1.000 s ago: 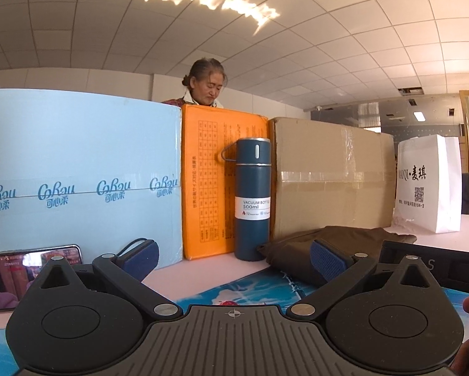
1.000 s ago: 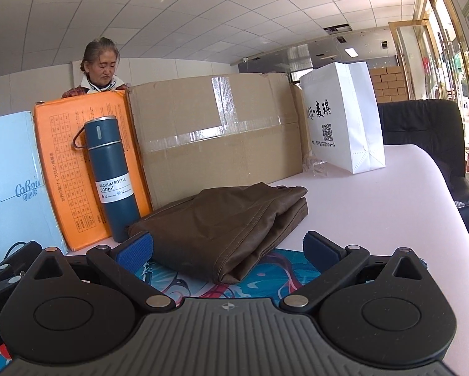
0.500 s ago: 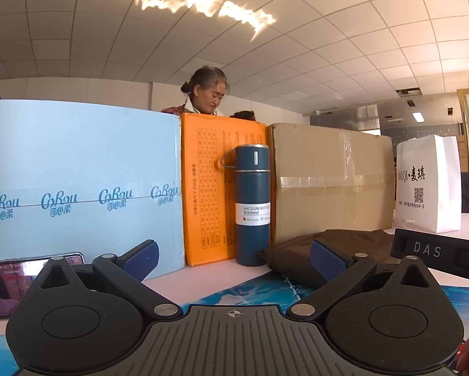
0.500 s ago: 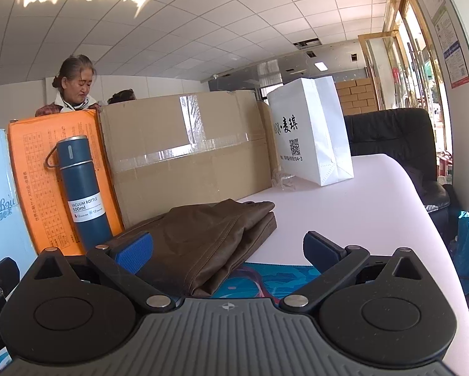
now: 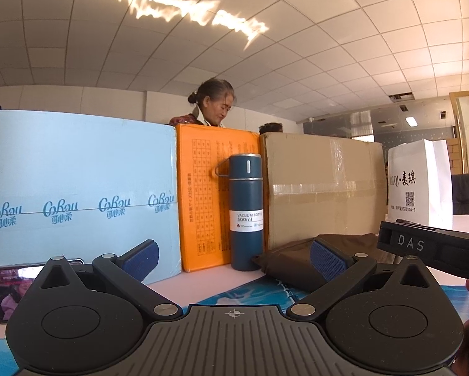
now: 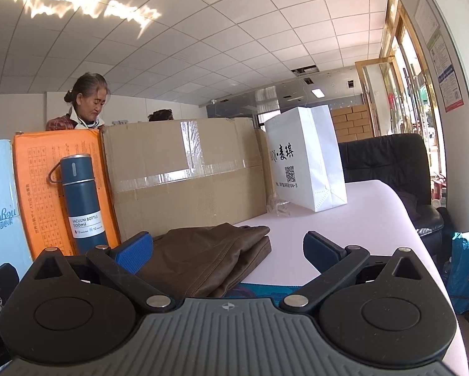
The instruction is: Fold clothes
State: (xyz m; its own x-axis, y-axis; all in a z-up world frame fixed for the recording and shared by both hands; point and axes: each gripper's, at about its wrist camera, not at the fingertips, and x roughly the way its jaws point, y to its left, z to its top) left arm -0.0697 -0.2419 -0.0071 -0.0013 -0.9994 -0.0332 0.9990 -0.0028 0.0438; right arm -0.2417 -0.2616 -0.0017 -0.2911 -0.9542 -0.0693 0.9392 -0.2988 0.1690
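Your right gripper (image 6: 228, 250) sat low over the table with its blue pads spread wide and nothing between them; your left gripper (image 5: 234, 258) was equally wide apart and empty, the right tool's black body (image 5: 428, 247) crossing its view on the right.

Just past your fingers lay the brown garment (image 6: 209, 257), already folded into a thick, layered bundle. It rested partly on the blue printed mat (image 6: 259, 289) and partly on the bare pale tabletop (image 6: 344, 219), in front of the taped cardboard box (image 6: 187, 175).

The cloth looked like a heavy woven fabric with stitched seams: soft and limp, likely to sag and slide open if you lifted one layer alone, but not slippery or fragile. You would have done best to pinch through all the layers at a corner of the stacked edge near the right end (image 6: 264, 244), one gripper per corner.

Its long axis seemed to run from near left to far right, the stacked edges pointing toward the white paper bag (image 6: 303, 163).

Farther back stood the blue vacuum bottle (image 6: 82, 200) against the orange box (image 6: 40, 188), close to the bundle's left end; mind it when you swing the cloth.
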